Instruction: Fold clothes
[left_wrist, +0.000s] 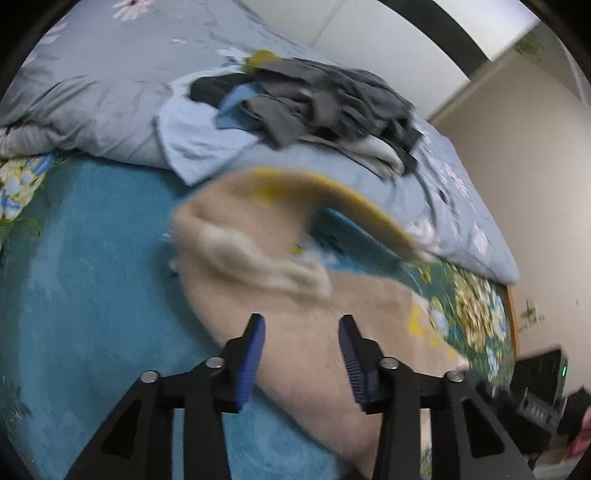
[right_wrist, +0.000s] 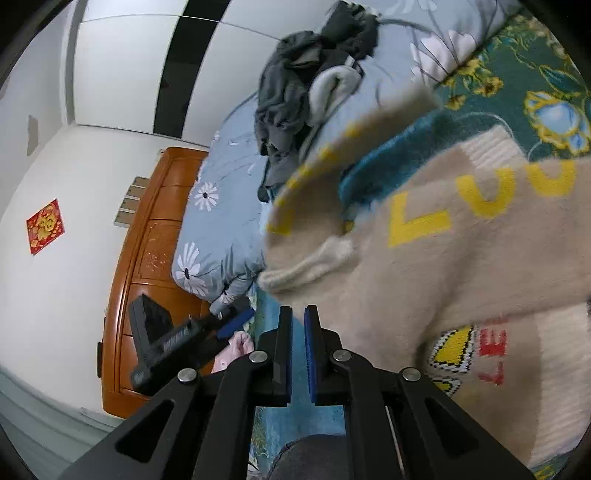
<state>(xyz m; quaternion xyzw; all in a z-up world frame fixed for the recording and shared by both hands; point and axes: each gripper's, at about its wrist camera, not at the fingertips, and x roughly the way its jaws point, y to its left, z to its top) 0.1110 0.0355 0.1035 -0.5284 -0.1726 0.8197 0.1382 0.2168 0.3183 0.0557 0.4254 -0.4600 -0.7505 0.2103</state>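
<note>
A fuzzy beige sweater with yellow letters lies on the teal bedspread; one sleeve is blurred in mid-air. My left gripper is open, its blue-padded jaws just above the sweater's body, holding nothing. In the right wrist view the sweater fills the right side, yellow letters and a red-lettered patch showing. My right gripper is nearly shut with a narrow empty gap, at the sweater's near edge. The left gripper shows there at lower left.
A pile of dark grey and blue clothes lies on a light blue floral duvet at the back of the bed. A wooden footboard and white wall are at left. A dark device sits beside the bed.
</note>
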